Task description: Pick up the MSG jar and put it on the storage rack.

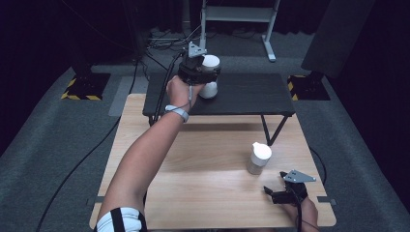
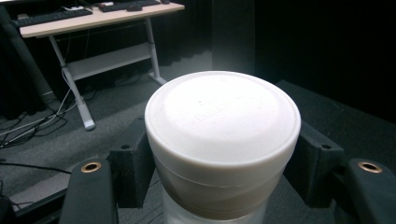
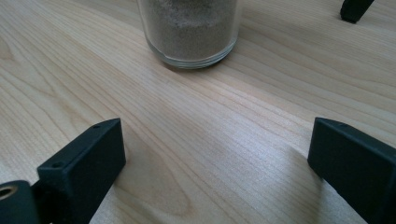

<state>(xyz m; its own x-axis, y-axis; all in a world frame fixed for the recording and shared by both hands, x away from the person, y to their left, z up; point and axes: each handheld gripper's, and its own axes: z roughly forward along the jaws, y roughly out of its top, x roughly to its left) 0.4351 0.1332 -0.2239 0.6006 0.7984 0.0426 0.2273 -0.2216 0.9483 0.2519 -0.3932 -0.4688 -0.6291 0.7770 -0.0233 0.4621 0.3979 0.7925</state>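
A glass jar with a white lid (image 2: 222, 116) sits between the pads (image 2: 135, 172) of my left gripper (image 2: 222, 177), which is shut on it just under the lid. In the high view the left gripper (image 1: 198, 72) holds this jar (image 1: 209, 90) at the near left part of the low black table (image 1: 251, 94); whether its base touches the top I cannot tell. A second white-lidded jar (image 1: 258, 158), with sandy contents (image 3: 189, 28), stands on the wooden table (image 1: 203, 164). My right gripper (image 1: 271, 194) rests open just short of it, with bare wood between its jaws (image 3: 215, 163).
The black table's leg (image 1: 270, 130) comes down onto the wood behind the second jar, and its foot (image 3: 355, 9) is at the top right. A white desk frame (image 1: 237, 19) and cables (image 1: 164, 41) lie on the grey floor beyond.
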